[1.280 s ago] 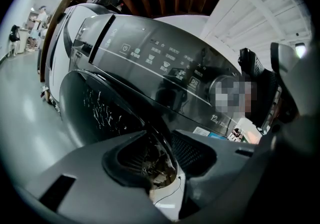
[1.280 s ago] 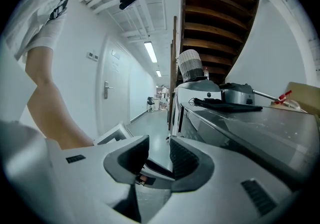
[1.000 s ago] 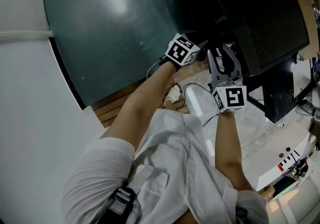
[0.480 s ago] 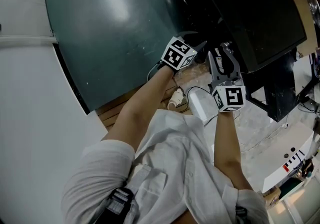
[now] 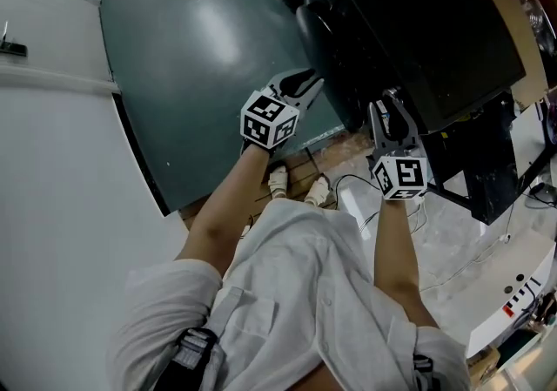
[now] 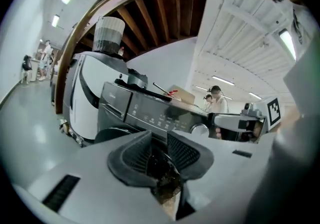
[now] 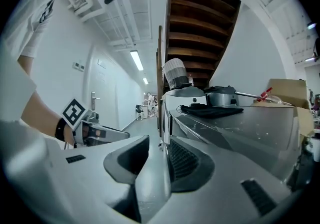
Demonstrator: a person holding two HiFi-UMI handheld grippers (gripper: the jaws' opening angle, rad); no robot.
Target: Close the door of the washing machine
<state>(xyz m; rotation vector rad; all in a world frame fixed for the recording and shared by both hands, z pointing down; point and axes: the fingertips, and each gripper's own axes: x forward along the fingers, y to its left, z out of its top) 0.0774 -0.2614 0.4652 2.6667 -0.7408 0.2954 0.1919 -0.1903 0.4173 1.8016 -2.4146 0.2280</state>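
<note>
Two grippers at the front of the washing machine [image 5: 435, 23], neither holding anything.
Left forearm stretched forward; the left gripper [image 5: 300, 84] points slightly below level, just beside the dark, rounded door [image 5: 320, 41]. Its jaws are narrow and have just been closing, with nothing between them. Right gripper [image 5: 392, 111] is near level at the machine's front, jaws apart, only grey floor [image 5: 191, 50] showing in the gap. Cannot tell whether the door is latched. Control panel [image 6: 150, 113] print is too small to read.
</note>
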